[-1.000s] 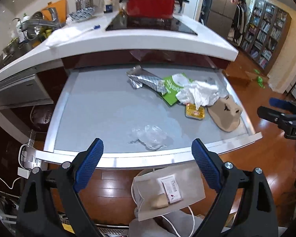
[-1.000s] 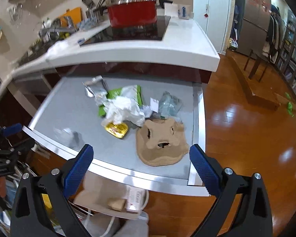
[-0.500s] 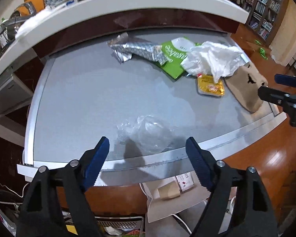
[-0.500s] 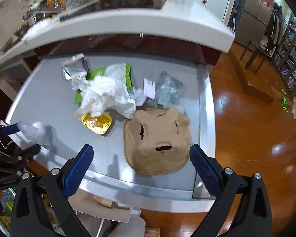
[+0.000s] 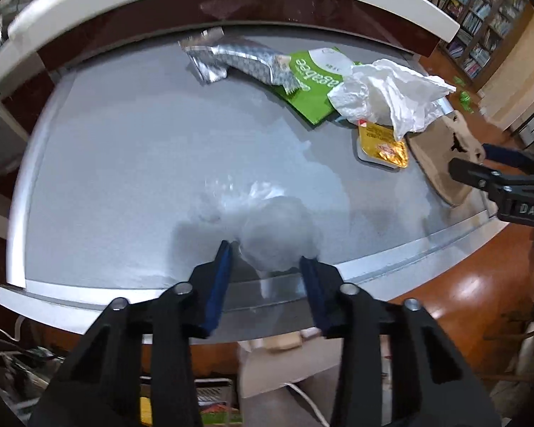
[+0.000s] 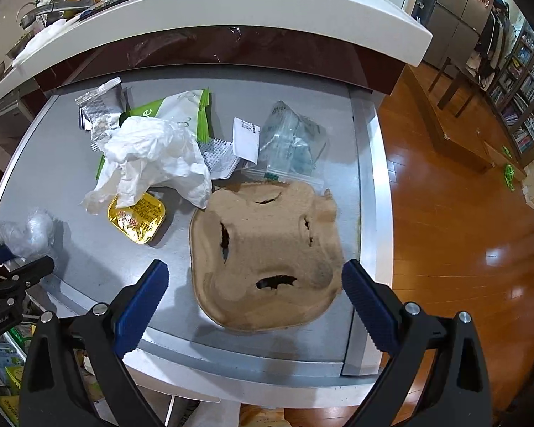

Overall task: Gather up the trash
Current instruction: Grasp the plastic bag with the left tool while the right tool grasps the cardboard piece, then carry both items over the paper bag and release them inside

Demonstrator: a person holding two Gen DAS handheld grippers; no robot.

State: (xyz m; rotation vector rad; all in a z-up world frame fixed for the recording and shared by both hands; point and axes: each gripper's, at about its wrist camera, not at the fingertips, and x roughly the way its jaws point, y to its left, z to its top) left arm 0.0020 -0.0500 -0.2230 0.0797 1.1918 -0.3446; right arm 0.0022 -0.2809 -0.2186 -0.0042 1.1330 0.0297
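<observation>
Trash lies on a grey table (image 5: 124, 149). My left gripper (image 5: 267, 258) is closing round a crumpled clear plastic wrap (image 5: 274, 224) at the near edge; the jaws touch its sides. The wrap also shows in the right wrist view (image 6: 32, 231). My right gripper (image 6: 254, 277) is open, its fingers either side of a brown cardboard cup carrier (image 6: 267, 256). Further back lie a white crumpled tissue (image 6: 153, 156), a yellow foil packet (image 6: 137, 219), a green pouch (image 5: 313, 82), a silver wrapper (image 5: 231, 58) and a clear zip bag (image 6: 292, 142).
A white counter (image 6: 231, 3) overhangs the far side of the table. A paper bag (image 5: 284, 363) sits on the floor below the near edge. Wooden floor (image 6: 462, 213) lies to the right, with bookshelves (image 6: 527, 99) beyond.
My left gripper moved forward over the table edge and its jaws narrowed onto the clear plastic wrap. My right gripper moved closer above the cardboard carrier, still open.
</observation>
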